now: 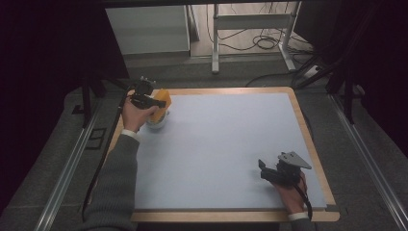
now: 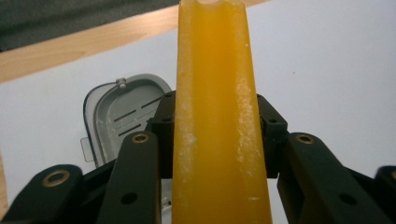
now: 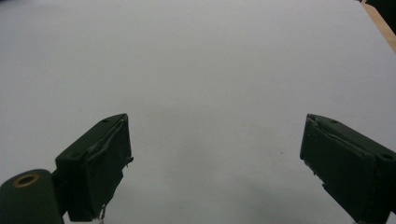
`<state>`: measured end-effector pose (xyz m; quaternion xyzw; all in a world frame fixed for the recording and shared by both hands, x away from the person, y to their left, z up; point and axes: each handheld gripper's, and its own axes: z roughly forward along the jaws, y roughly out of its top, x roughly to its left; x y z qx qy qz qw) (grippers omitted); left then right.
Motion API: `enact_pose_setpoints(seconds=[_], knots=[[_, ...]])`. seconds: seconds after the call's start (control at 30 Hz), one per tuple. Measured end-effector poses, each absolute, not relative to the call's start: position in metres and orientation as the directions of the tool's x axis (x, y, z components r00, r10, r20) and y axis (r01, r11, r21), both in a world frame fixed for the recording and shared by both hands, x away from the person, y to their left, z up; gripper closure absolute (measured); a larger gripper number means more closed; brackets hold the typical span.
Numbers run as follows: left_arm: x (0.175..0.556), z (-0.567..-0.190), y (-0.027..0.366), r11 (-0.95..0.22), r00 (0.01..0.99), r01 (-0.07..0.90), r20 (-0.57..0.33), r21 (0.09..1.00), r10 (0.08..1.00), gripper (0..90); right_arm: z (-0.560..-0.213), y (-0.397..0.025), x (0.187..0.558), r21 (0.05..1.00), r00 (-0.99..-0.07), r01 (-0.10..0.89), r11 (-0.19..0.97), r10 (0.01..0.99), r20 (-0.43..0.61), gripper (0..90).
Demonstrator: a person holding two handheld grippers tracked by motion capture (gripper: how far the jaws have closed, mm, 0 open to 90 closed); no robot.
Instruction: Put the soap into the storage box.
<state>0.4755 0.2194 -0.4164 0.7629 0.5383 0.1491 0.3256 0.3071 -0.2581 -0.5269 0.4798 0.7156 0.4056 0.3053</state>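
Observation:
My left gripper [image 1: 153, 102] is at the far left of the white mat [image 1: 221, 144], shut on a flat orange slab [image 1: 162, 103]. In the left gripper view the slab [image 2: 215, 116] stands upright between the black jaws, its faces scuffed with white. Below and behind it on the mat lies a rounded grey-white lid-like piece [image 2: 122, 114] with slots and a small knob; in the high view that white piece [image 1: 157, 123] sits just under the slab. My right gripper [image 1: 262, 169] rests near the mat's front right, open, and in its own view [image 3: 215, 149] nothing lies between the jaws.
The mat lies on a wooden board whose rim [image 1: 315, 159] shows all round. Beyond the far edge are a metal frame [image 1: 250, 29], cables on the floor [image 1: 262, 43] and a pale cabinet [image 1: 149, 29]. Rails [image 1: 67, 163] run along both sides.

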Motion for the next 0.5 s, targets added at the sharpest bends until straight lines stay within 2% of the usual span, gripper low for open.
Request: enact_pose_setpoints(seconds=[0.5], knots=[[0.498,-0.437,0.239,-0.121,0.290,0.751,-0.161,0.649,0.943,61.1,-0.527,-0.258,0.307,0.873,-0.354,0.441,0.207,0.934,-0.043,9.0]])
